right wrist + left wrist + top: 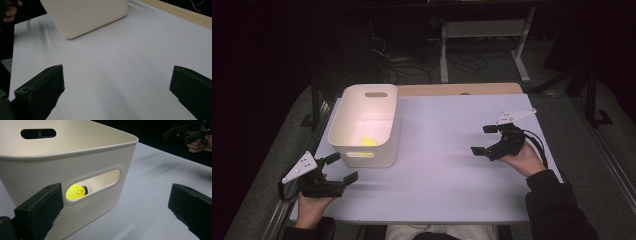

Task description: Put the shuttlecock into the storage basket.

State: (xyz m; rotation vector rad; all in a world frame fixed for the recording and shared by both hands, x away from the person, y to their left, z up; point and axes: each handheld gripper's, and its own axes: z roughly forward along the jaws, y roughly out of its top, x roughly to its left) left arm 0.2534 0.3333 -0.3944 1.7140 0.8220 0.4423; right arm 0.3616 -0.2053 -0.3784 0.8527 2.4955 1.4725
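A cream plastic bin (343, 131) with handle slots stands on the left part of the white table (437, 175). A yellow shuttlecock (368, 141) lies inside it, also seen through the near handle slot as the shuttlecock (76, 192) in the left gripper view. My left gripper (341, 168) rests open just in front of the bin's near left corner, nothing between its jaws. My right gripper (482, 139) is open over the table's right side, well apart from the bin (87, 15). In the left gripper view the right gripper (186, 132) shows far off.
A wooden strip (462, 89) runs along the table's far edge. Beyond it stand a white desk frame (484, 30) and loose cables (407, 65) on the dark floor. The table's near edge lies close to both hands.
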